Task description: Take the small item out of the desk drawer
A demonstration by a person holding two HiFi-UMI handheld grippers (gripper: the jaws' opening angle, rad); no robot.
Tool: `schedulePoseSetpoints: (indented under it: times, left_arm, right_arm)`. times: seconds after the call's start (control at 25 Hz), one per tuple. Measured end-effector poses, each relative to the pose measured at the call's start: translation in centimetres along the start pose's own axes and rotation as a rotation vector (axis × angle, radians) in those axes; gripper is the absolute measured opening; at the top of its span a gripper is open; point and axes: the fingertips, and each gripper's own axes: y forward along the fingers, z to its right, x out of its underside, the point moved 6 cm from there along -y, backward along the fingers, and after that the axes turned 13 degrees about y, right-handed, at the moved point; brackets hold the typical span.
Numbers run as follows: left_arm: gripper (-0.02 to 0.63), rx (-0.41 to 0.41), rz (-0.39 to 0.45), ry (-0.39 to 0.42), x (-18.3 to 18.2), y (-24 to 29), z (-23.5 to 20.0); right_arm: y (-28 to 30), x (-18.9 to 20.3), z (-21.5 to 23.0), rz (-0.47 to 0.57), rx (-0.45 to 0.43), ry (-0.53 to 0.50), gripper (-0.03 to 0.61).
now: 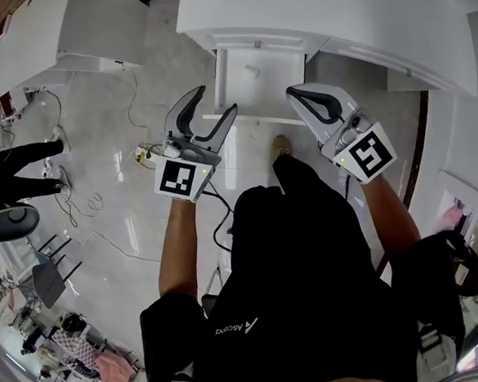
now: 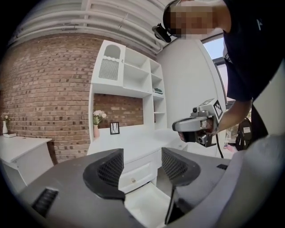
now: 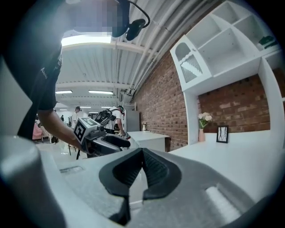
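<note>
The white desk (image 1: 357,14) stands ahead of me with its drawer (image 1: 230,80) pulled out. A small pale item (image 1: 252,67) lies on the drawer's floor. My left gripper (image 1: 215,100) hovers over the drawer's front left corner, open wide with nothing between its fingers. In the left gripper view the left gripper (image 2: 141,167) frames the desk front, with the open drawer (image 2: 149,202) below. My right gripper (image 1: 292,92) hangs at the drawer's front right corner, shut and empty. In its own view the right gripper (image 3: 142,156) has its pads meeting.
A second white desk (image 1: 65,35) is at the far left. Cables and a power strip (image 1: 143,154) lie on the glossy floor left of the drawer. On the desk stand a shelf hutch (image 2: 129,71), a vase of flowers (image 2: 97,119) and a small frame (image 2: 114,128).
</note>
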Motion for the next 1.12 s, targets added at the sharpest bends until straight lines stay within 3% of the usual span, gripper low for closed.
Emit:
schedulePoseSetpoints:
  times: [0.24,0.6,1.12]
  left_arm:
    - [0.259,0.070,-0.054,0.045,4.4,4.4,-2.4]
    - [0.259,0.296,-0.147,0.124,12.6,10.7,-4.1]
    - [0.259,0.611,-0.347,0.377,27.5,18.9,-2.3]
  right_arm:
    - [3.5,1.8,4.5,0.004,0.008,-0.003,0.002]
    - [7.6,5.7,8.5,-0.062,0.121,0.100,0.002]
    - [9.3,13.9,13.2,-0.096,0.269,0.218,0.002]
